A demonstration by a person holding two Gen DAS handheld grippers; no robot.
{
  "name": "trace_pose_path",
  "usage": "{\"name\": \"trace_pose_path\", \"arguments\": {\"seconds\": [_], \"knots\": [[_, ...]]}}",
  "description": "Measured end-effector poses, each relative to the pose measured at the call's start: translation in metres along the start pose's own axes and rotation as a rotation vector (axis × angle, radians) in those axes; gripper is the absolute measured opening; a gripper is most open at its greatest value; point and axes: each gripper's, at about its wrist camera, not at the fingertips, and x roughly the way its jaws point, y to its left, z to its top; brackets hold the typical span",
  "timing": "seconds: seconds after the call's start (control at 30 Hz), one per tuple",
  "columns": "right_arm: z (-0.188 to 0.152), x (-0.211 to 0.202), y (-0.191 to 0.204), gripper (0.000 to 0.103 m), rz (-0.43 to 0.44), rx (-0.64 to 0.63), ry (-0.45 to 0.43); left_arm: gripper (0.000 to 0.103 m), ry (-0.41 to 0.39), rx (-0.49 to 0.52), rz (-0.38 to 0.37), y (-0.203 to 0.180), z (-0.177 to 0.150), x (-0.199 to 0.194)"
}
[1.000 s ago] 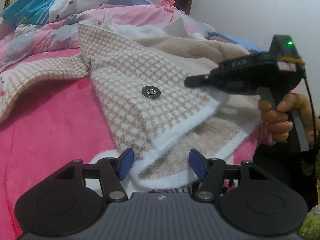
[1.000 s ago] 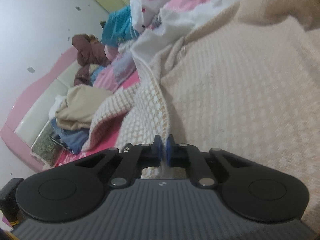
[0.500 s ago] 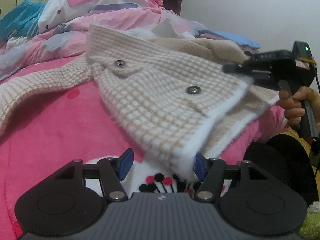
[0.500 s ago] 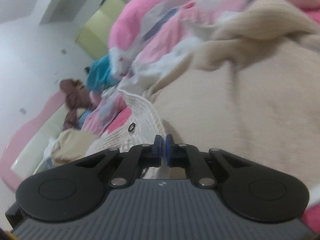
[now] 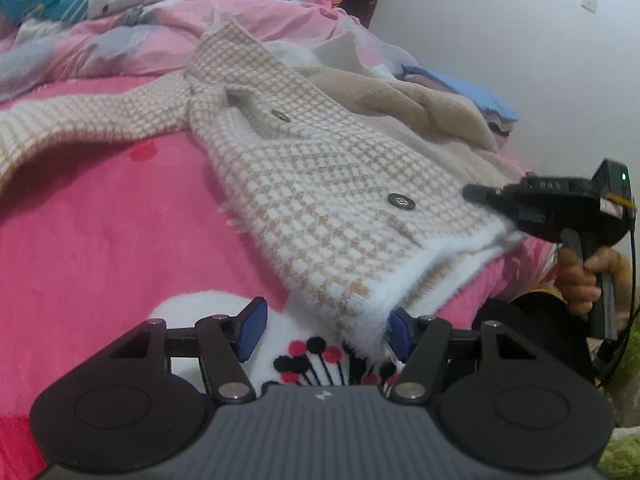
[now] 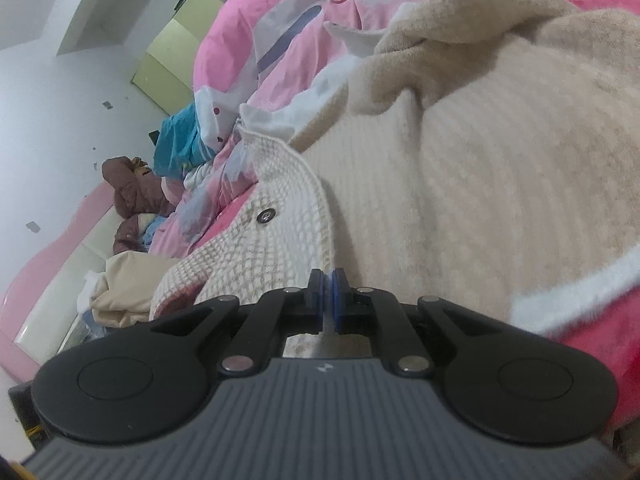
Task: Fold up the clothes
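Your right gripper point(image 6: 328, 292) is clenched on the front edge of the cardigan point(image 5: 320, 184), pads pressed together over the knit. That grip holds one front panel lifted and laid across the beige lining, presumably to close the garment before folding. Your left gripper point(image 5: 324, 332) is released, fingers spread wide, with the white hem corner point(image 5: 372, 320) lying between them, touching the right pad; it looks placed to take that corner. The cardigan lies spread on the pink bed point(image 5: 100, 248), one sleeve point(image 5: 80, 124) trailing left. Both buttons point(image 5: 401, 201) are unfastened. Risk: the fuzzy hem may slip.
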Motion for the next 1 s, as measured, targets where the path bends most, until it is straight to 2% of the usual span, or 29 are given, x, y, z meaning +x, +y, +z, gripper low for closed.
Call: {"name": "trace_pose_path", "arguments": {"seconds": [0.17, 0.33, 0.37, 0.43, 0.73, 0.83, 0.9, 1.0], "knots": [[-0.004, 0.001, 0.001, 0.003, -0.029, -0.023, 0.037, 0.062, 0.0, -0.023, -0.024, 0.008, -0.002, -0.005], [-0.008, 0.004, 0.004, 0.003, -0.053, -0.052, 0.064, 0.063, -0.049, -0.101, -0.136, 0.029, -0.002, -0.026], [-0.008, 0.004, 0.003, 0.003, -0.053, -0.049, 0.065, 0.066, -0.067, -0.138, -0.141, 0.037, 0.0, -0.029], [-0.008, 0.004, 0.001, 0.003, -0.048, -0.036, 0.065, 0.072, -0.113, -0.242, -0.117, 0.058, 0.008, -0.03], [-0.009, 0.004, 0.002, 0.003, -0.065, -0.041, 0.066, 0.073, -0.316, -0.707, -0.011, 0.158, 0.035, -0.031], [-0.01, 0.005, 0.002, 0.003, -0.07, -0.04, 0.067, 0.078, -0.366, -0.849, 0.007, 0.192, 0.037, -0.026], [-0.009, 0.006, 0.002, 0.003, -0.073, -0.037, 0.069, 0.079, -0.398, -0.9, 0.036, 0.207, 0.041, -0.021], [-0.009, 0.007, 0.003, 0.003, -0.081, -0.041, 0.071, 0.076, -0.39, -0.917, 0.124, 0.225, 0.057, -0.005]]}}
